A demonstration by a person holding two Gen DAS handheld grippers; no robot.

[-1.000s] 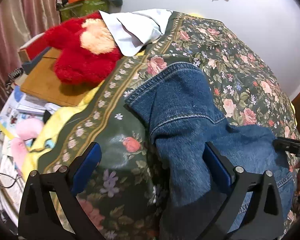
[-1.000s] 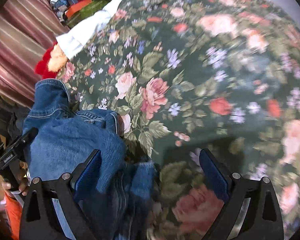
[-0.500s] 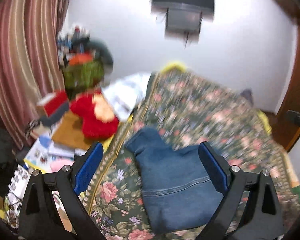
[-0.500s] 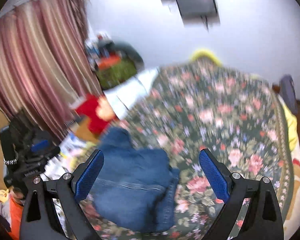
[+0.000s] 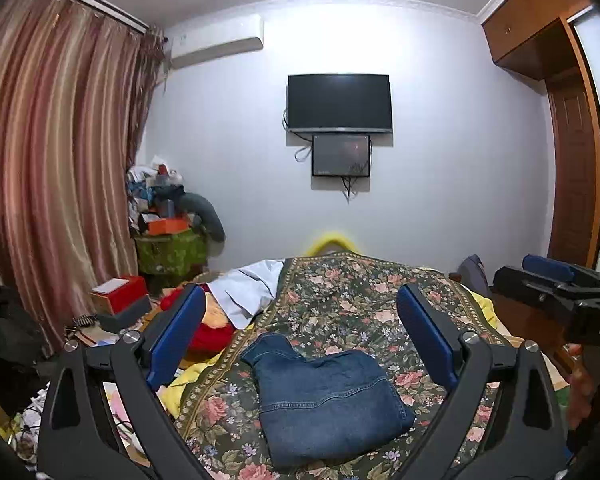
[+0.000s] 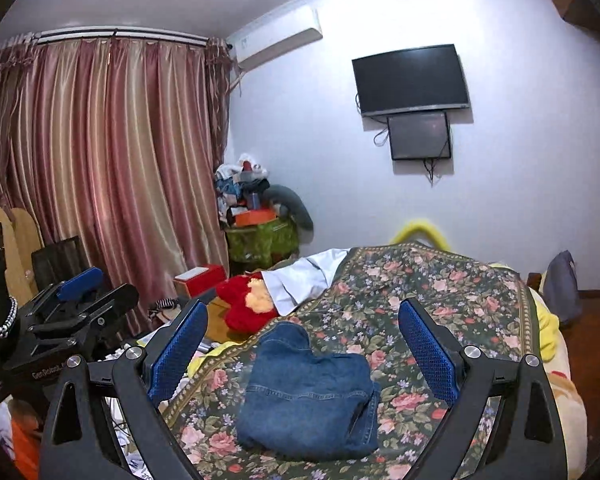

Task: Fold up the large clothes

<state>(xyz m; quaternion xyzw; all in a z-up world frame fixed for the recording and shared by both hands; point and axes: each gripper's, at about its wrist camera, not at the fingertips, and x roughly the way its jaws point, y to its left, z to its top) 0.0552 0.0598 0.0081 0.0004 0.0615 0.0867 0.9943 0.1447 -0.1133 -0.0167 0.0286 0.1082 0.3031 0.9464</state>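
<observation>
Blue jeans (image 5: pixel 324 400) lie folded into a compact bundle on the floral bedspread (image 5: pixel 364 304), near the bed's front. The same jeans (image 6: pixel 312 392) show in the right wrist view. My left gripper (image 5: pixel 300 336) is held up and back from the bed, open, with nothing between its blue pads. My right gripper (image 6: pixel 302 344) is likewise raised and open, empty. Each gripper appears in the other's view: the right gripper (image 5: pixel 556 292) at the right edge, the left gripper (image 6: pixel 76 304) at the left edge.
A red plush toy (image 6: pixel 248 304) and a white cloth (image 6: pixel 300 280) lie at the bed's left side. Boxes, books and clutter fill the floor by the striped curtain (image 6: pixel 100 152). A TV (image 5: pixel 339 102) hangs on the far wall; a wooden wardrobe (image 5: pixel 572 184) stands right.
Both grippers have pulled up and back from the jeans, from close over the fabric to a high view of the whole room. The jeans stay folded on the bed.
</observation>
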